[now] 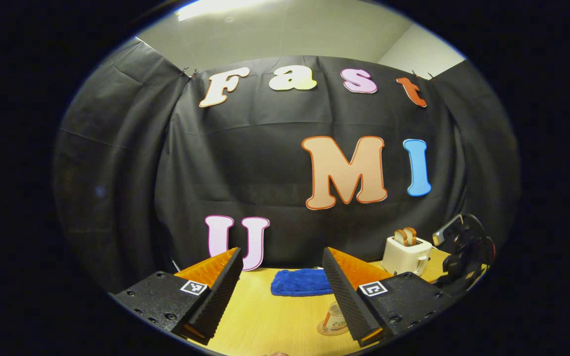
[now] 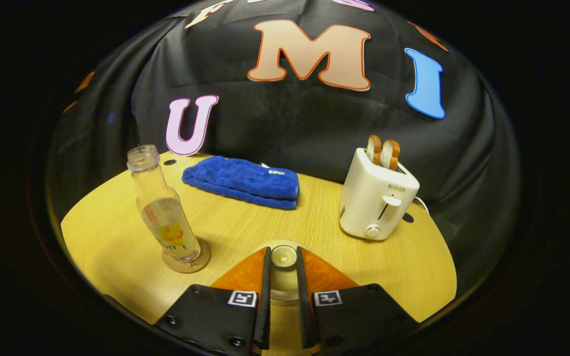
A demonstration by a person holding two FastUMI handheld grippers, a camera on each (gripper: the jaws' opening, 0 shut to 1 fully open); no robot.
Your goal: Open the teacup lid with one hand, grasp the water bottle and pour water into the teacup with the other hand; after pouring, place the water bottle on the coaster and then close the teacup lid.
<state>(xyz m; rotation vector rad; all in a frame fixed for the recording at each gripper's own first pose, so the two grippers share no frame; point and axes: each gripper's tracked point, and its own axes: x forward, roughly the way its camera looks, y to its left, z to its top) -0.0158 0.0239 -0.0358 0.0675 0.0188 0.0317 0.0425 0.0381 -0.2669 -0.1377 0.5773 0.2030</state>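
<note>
The right gripper (image 2: pixel 283 277) has its fingers clamped on the teacup lid's knob (image 2: pixel 283 257). The water bottle (image 2: pixel 164 210) stands uncapped on the cork coaster (image 2: pixel 188 262), left of it on the tabletop (image 2: pixel 245 222). The left gripper (image 1: pixel 282 287) hovers, fingers wide apart, holding nothing.

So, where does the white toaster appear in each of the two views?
Left gripper view: toaster at lower right, just beyond the right finger's tip.
Right gripper view: toaster right of centre, on the table.
Shared landmark: the blue towel lies to its left in both.
</note>
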